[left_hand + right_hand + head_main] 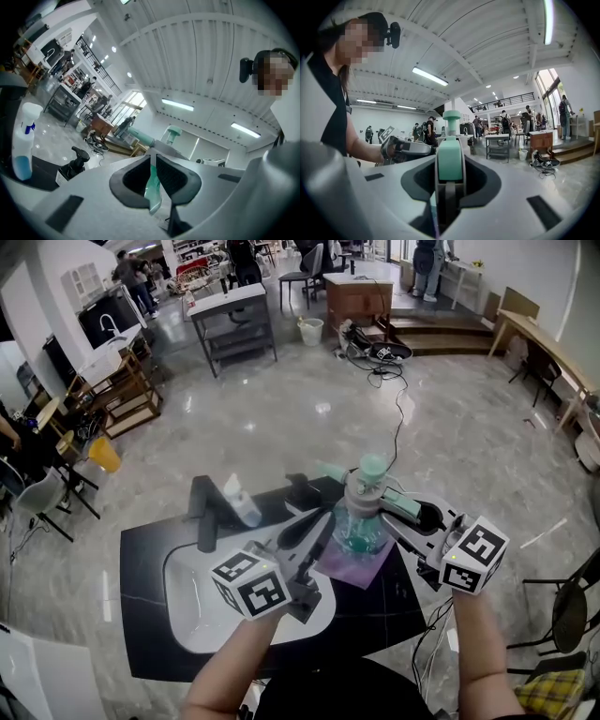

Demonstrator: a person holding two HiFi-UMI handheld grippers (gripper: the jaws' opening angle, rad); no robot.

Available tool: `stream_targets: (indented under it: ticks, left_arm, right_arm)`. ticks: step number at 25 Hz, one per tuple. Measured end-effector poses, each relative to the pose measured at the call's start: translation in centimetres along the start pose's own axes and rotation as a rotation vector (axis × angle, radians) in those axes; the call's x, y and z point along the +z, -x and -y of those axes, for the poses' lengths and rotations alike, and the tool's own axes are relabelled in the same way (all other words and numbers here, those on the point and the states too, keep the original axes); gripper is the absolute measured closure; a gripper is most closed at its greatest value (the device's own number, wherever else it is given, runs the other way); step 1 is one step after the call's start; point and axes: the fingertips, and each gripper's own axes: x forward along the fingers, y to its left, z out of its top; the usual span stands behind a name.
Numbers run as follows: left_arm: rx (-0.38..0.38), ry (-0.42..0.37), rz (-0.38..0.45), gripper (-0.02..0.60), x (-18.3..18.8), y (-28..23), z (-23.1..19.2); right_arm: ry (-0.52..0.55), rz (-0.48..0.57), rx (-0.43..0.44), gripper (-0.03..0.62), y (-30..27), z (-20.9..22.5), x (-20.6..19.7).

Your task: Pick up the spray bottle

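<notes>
Two grippers meet on the bottle (361,521), upright over the purple cloth (366,566) near the middle of the head view; whether it touches the cloth I cannot tell. The left gripper (317,526), at seven o'clock of the bottle, has its fingers pressed nearly together, pinching the thin green trigger (153,191). The right gripper (392,504), at four o'clock, clamps the mint spray head (450,158). The sink (187,610) lies at eight o'clock in the black counter (141,549).
</notes>
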Motion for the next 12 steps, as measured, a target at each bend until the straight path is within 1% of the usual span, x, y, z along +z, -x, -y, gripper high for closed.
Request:
stream_targets:
  ticks: [3,4,6,10,12]
  left_arm:
    - [-0.014,0.025,0.01,0.568,0.2,0.0,0.3]
    - [-0.023,0.027,0.009,0.554,0.3,-0.1,0.5]
    - [-0.041,0.019,-0.002,0.488,0.3,-0.3,0.9]
    - [-0.071,-0.021,0.002,0.476,0.6,-0.3,1.5]
    - [-0.085,-0.019,0.012,0.476,0.5,0.2,1.7]
  right_arm:
    - [0.002,0.003,0.007,0.494,0.4,-0.4,0.0]
    - [0.003,0.004,0.01,0.496,0.5,-0.6,0.1]
    - [0.006,0.008,0.016,0.496,0.6,-1.0,0.1]
    - [0.0,0.022,0.043,0.496,0.7,-2.0,0.5]
    - [0.005,0.024,0.055,0.496,0.8,-2.9,0.3]
